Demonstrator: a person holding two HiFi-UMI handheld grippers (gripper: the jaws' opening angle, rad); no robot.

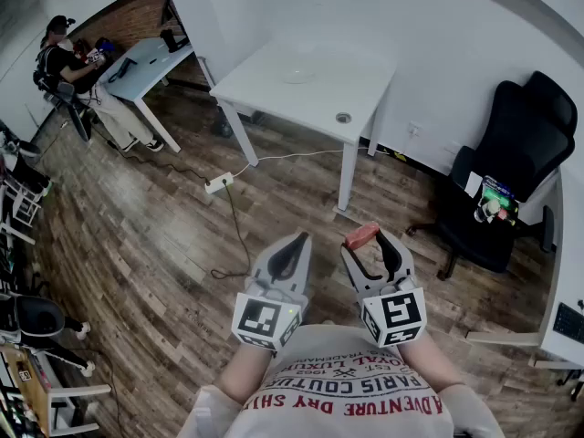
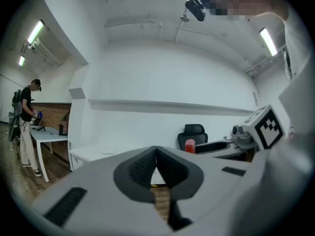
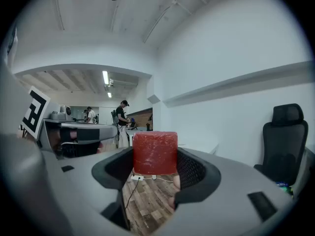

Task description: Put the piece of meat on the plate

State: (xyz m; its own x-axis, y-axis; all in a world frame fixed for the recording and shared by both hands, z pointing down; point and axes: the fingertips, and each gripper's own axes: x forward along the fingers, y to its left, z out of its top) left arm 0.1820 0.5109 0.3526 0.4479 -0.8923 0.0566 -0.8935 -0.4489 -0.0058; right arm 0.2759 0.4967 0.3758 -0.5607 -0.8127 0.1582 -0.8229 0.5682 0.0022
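The right claw [image 1: 370,243] grips the red piece of meat [image 1: 361,235], its jaws spread wide around the block, in the air above the wood floor [image 1: 164,245]. The left claw [image 1: 294,245] beside it is closed on nothing. The plate [image 1: 297,75] sits on a white table [image 1: 265,94] well ahead. The pick-up looks done; the carry and the set-down remain.
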